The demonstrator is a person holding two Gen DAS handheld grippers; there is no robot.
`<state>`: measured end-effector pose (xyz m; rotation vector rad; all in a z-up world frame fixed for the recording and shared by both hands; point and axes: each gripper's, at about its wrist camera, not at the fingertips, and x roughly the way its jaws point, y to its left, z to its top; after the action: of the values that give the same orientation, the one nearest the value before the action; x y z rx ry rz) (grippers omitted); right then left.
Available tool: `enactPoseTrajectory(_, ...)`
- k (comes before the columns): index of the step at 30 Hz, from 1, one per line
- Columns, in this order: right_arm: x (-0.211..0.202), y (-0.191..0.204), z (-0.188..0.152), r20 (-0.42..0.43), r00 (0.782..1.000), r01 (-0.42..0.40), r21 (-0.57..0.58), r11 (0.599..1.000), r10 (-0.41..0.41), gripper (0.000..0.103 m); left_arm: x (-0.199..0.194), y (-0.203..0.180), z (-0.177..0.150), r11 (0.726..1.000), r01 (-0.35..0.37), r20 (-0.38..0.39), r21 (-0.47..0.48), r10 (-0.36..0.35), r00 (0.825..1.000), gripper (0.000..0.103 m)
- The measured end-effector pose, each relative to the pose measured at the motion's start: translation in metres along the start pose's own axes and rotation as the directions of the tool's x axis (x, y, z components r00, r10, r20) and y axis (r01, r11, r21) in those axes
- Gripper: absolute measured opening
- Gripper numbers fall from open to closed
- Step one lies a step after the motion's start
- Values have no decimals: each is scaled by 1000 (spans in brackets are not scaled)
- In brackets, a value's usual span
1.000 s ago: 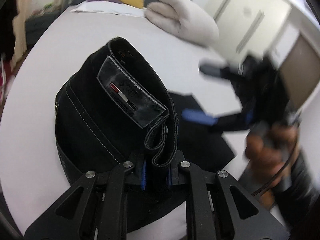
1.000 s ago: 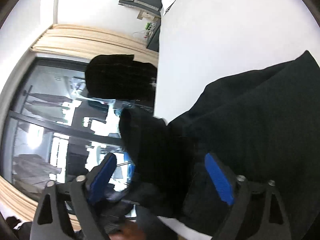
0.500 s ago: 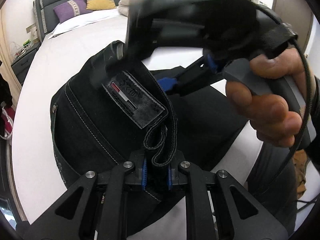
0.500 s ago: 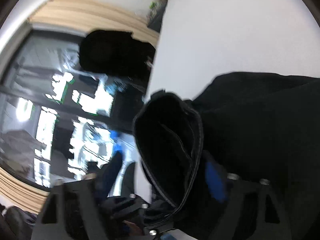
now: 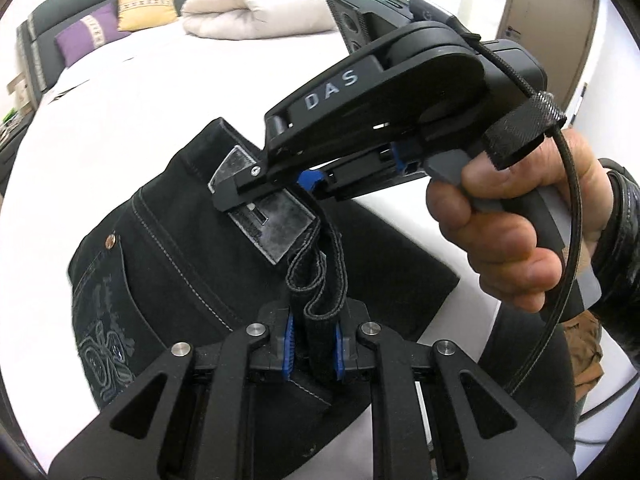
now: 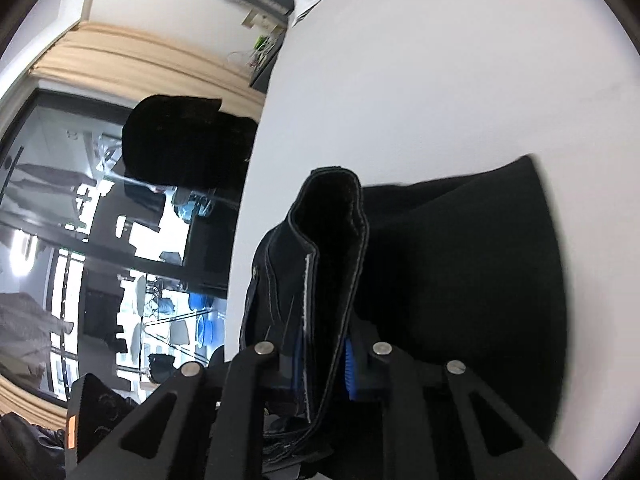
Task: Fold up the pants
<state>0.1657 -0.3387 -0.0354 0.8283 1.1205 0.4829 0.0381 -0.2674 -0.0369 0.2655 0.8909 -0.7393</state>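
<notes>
The pants [image 5: 168, 264] are black and lie bunched on a white bed [image 5: 120, 112], waistband end raised toward both cameras, one leg spread flat on the sheet behind.

Left claw [image 5: 314, 344]: clenched on the waistband. Its blue pads [image 5: 289, 344] press a doubled strip of the band, with a belt loop standing up just above them. A leather patch [image 5: 276, 224] on the band sits above the grip; a rivet and an embroidered back pocket show to the left.

Right claw [image 6: 320, 360]: its jaws have just been closing, and the waistband is between them. In the right wrist view the blue pads [image 6: 349, 364] bear on a folded section of the band, which rises upright from the grip. In the left wrist view the same claw reaches in from the right, its tip at the patch, held by a hand [image 5: 516, 216] with a cable running past the knuckles.

At the head of the bed: a purple cushion [image 5: 82, 34], a yellow cushion [image 5: 146, 6] and a rolled duvet [image 5: 244, 4]. The right wrist view shows a window [image 6: 80, 240] beside the bed.
</notes>
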Motion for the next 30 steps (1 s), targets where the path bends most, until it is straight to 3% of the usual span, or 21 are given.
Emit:
enactPoseTrajectory(9, -15, -42, 14, -22, 999, 43, 44, 998, -42, 17, 30, -22, 20, 999, 26, -41, 33, -25, 999, 13)
enactPoseTrajectory(21, -15, -54, 4, 3, 998, 67, 93, 993, -68, 17, 44, -28, 16, 997, 19, -55, 71, -15, 998, 14)
enactPoseTrajectory(23, -16, -61, -1, 17, 998, 61, 108, 992, -63, 21, 39, -26, 15, 997, 52, -57, 60, -48, 997, 25)
enactPoseTrajectory(26, -21, -71, -7, 49, 999, 1, 138, 990, -8, 25, 20, -10, 8, 992, 121, -52, 22, -120, 991, 28)
enactPoseTrajectory(27, -26, -72, -10, 66, 998, -10, 148, 989, 0, 32, 10, -3, 6, 987, 158, -41, 5, -158, 987, 28)
enactPoseTrajectory(30, -49, -70, -19, 127, 991, 31, 166, 986, -52, 38, -26, 26, -10, 965, 252, -6, -78, -253, 967, 30)
